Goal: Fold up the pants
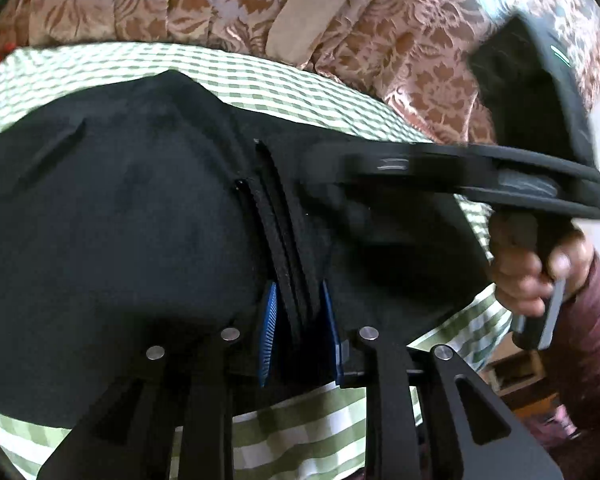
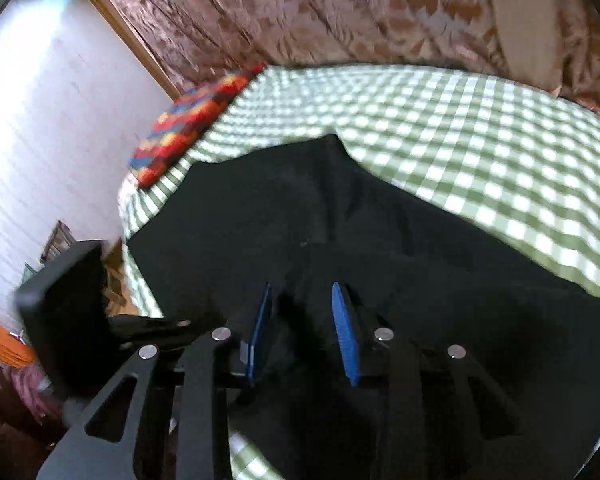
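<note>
Black pants (image 1: 120,220) lie spread on a green-and-white checked cloth (image 1: 260,80). In the left wrist view, my left gripper (image 1: 298,320) is low over them, and a stack of ribbed fabric edges (image 1: 284,240) runs between its blue pads (image 1: 269,320). The jaws stand slightly apart, and the pads lie alongside the stack without visibly squeezing it. My right gripper (image 1: 328,164) reaches in from the right as a blurred bar, tips over the pants. In its own view, the right gripper (image 2: 302,320) hovers over the pants (image 2: 340,220) with its pads (image 2: 346,332) apart. The dark cloth beneath is not pinched.
A brown floral drape (image 1: 400,40) with a beige band (image 1: 300,12) hangs behind the checked cloth (image 2: 460,128). A red, blue and yellow patchwork cushion (image 2: 188,128) sits at its far corner by a white wall (image 2: 40,120). A hand (image 1: 536,276) in a maroon sleeve (image 1: 592,340) holds the right tool.
</note>
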### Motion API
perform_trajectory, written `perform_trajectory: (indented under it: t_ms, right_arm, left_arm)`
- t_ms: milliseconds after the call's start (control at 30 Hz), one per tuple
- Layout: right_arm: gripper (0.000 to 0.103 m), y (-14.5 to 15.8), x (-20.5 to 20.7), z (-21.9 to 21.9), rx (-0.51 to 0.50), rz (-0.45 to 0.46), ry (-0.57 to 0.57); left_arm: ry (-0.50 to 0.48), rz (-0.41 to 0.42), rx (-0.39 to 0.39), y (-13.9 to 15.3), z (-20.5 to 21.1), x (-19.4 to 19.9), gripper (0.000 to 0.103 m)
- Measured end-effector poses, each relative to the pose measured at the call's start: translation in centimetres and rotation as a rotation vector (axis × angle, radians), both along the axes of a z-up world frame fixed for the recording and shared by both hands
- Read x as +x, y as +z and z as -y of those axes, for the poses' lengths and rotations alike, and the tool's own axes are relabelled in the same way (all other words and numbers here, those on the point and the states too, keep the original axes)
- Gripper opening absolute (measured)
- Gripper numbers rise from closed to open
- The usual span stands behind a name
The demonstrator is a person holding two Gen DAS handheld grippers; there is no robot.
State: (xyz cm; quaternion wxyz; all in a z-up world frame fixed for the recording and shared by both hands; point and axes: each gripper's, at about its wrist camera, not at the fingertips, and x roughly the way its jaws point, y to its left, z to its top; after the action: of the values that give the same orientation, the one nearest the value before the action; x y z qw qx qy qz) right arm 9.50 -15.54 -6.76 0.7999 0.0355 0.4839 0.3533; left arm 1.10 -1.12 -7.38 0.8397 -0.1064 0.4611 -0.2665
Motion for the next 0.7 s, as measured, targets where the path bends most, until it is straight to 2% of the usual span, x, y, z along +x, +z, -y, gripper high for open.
perform_trajectory:
  t_ms: [33, 67, 133, 167, 267, 400, 467, 567, 600, 700]
  right_arm:
    - [0.027, -1.0, 0.1, -0.2, -0.038, -0.002, -0.003]
    - [0.019, -2.4, 0.5, -0.5, -0.068, 0.001, -0.014]
    - [0.015, -3.5, 1.2, 0.3, 0.009, -0.028, -0.06]
    - [0.012, -3.7, 1.4, 0.8, 0.037, -0.045, -0.079]
    - [0.011, -3.6, 1.0, 1.6, 0.077, -0.052, -0.089]
    - [0.014, -2.4, 0.6, 2.3, 0.107, -0.045, -0.119]
    - [0.016, -1.6, -0.1, 2.7, 0.115, -0.032, -0.133]
    - [0.018, -0.7, -1.6, 3.7, 0.133, -0.009, -0.15]
    - [0.018, -0.4, -2.1, 4.2, 0.137, -0.004, -0.157]
    - [0.018, 0.0, -3.8, 5.3, 0.144, 0.004, -0.172]
  left_arm:
    - [0.001, 0.003, 0.008, -0.1, 0.1, 0.0, 0.021]
    - [0.003, 0.011, 0.023, -0.2, 0.1, 0.0, 0.021]
    - [0.017, 0.014, 0.033, -0.6, 0.0, 0.2, 0.021]
    - [0.026, -0.002, 0.012, -0.7, -0.3, 0.4, 0.021]
    - [0.033, -0.014, 0.004, -0.4, -0.5, 0.6, 0.022]
    - [0.044, 0.012, 0.048, 0.4, -0.2, 0.0, 0.023]
    - [0.058, 0.028, 0.079, 0.8, -0.1, -0.2, 0.029]
    - [0.067, 0.038, 0.097, 1.3, -0.3, -0.4, 0.03]
    - [0.075, 0.043, 0.106, 1.4, -0.4, -0.5, 0.034]
    - [0.088, 0.053, 0.12, 1.7, -0.5, -0.7, 0.035]
